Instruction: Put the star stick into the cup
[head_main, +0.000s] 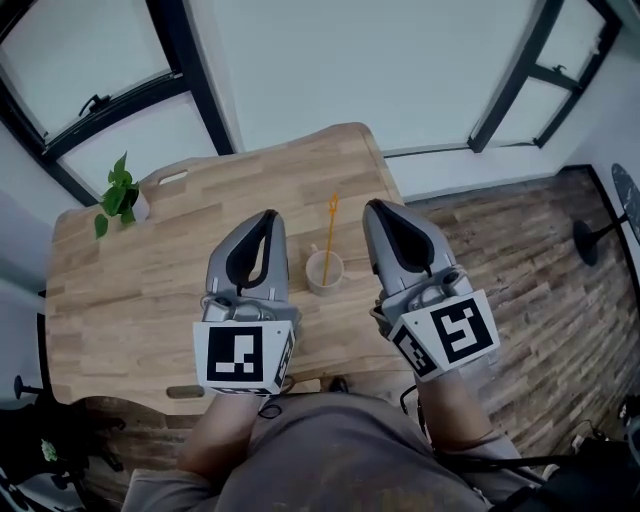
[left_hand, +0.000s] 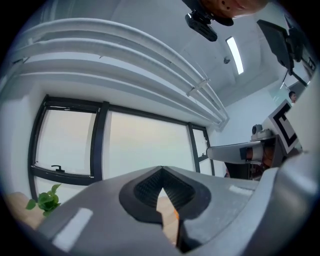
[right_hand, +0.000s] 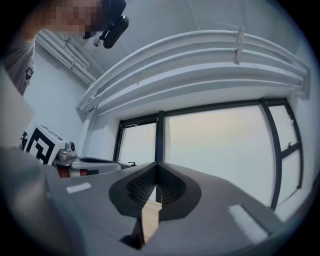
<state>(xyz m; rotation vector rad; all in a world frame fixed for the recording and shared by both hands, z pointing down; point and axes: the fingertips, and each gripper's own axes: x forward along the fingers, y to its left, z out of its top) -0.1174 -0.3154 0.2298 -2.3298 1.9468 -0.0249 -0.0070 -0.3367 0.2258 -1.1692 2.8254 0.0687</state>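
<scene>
The star stick (head_main: 330, 232) is stood in the cup (head_main: 324, 273) toward the bench's (head_main: 120, 300) right edge, flanked by the left gripper (head_main: 268, 216) and right gripper (head_main: 374, 206), both held with jaws pressed together on nothing, while a plant (head_main: 118, 193) is kept in a pot (head_main: 140, 208) by the far left corner

On the table (head_main: 120, 300), toward its right half: cup (head_main: 324, 272). In the cup, rising out of it and leaning away toward the window (head_main: 330, 60): star stick (head_main: 330, 225). Just left of the cup, above the table: left gripper (head_main: 270, 216). Just right of the cup: right gripper (head_main: 377, 207). Apart from the cup on both sides. Far left of the cup and behind it, near the table's back edge: plant (head_main: 120, 195). Right of the cup, past the table's edge: floor (head_main: 530, 270), with 1 stand (head_main: 588, 240) on it.
</scene>
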